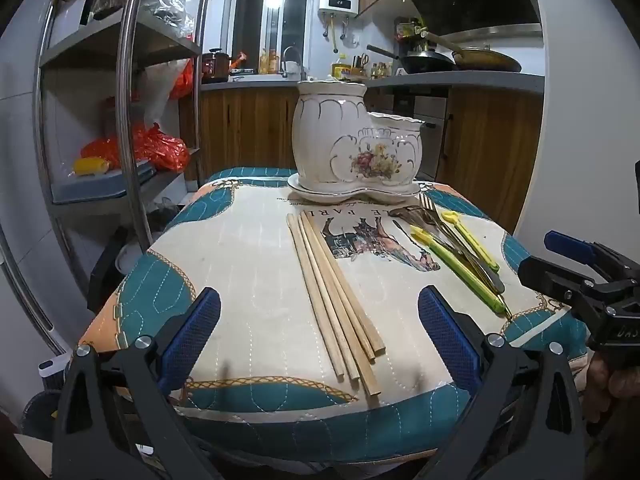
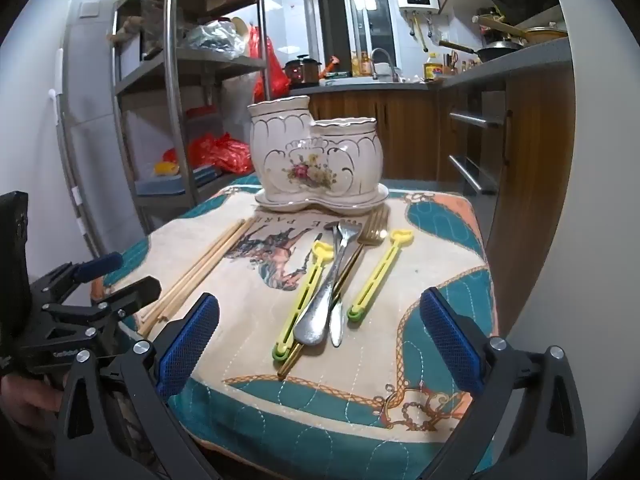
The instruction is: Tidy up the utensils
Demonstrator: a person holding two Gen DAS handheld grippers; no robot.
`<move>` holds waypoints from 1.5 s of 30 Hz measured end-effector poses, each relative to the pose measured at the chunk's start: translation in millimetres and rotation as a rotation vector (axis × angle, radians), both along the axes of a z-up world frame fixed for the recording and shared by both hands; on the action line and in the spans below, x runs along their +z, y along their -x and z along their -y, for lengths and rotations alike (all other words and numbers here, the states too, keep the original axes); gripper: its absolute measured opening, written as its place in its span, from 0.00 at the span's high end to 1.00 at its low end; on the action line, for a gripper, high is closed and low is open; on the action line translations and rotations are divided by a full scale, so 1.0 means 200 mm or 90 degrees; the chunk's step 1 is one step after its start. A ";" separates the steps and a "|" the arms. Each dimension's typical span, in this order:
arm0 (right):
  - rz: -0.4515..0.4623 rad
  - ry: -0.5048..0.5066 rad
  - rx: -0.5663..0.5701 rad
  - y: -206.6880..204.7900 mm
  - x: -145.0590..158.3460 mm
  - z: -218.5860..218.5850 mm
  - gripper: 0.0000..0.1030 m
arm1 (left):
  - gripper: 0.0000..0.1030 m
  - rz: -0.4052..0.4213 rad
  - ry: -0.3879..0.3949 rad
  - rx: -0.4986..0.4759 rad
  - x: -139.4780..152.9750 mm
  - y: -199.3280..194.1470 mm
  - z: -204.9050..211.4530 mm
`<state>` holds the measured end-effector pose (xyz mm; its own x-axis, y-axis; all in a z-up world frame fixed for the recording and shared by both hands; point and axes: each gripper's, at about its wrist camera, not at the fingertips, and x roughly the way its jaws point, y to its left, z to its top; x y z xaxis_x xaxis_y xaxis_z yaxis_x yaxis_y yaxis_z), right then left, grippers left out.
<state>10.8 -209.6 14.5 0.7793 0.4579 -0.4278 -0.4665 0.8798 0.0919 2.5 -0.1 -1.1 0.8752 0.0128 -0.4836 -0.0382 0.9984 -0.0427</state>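
Observation:
Several wooden chopsticks (image 1: 336,292) lie side by side on the cloth-covered table (image 1: 248,264); they also show in the right wrist view (image 2: 200,268). A pile of metal forks and spoons (image 2: 332,284) with two yellow-green plastic sticks (image 2: 376,276) lies to their right, also seen in the left wrist view (image 1: 452,252). A white floral ceramic two-cup holder (image 1: 352,144) stands on its saucer at the table's far edge, seen too in the right wrist view (image 2: 316,156). My left gripper (image 1: 320,328) is open, astride the chopsticks' near ends. My right gripper (image 2: 320,332) is open just before the cutlery.
A metal shelf rack (image 1: 128,92) with red bags stands to the left of the table. Wooden kitchen cabinets (image 2: 404,136) and a counter with pans are behind and to the right. The table's near edge drops off just under both grippers.

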 end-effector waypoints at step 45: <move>0.018 0.012 -0.005 0.02 0.01 -0.01 0.04 | 0.05 0.030 -0.006 -0.004 0.03 0.04 -0.01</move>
<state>6.6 -207.3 17.5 0.7947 0.4444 -0.4136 -0.4621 0.8846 0.0625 -6.0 1.7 4.1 0.8968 0.0110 -0.4423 -0.0296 0.9989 -0.0353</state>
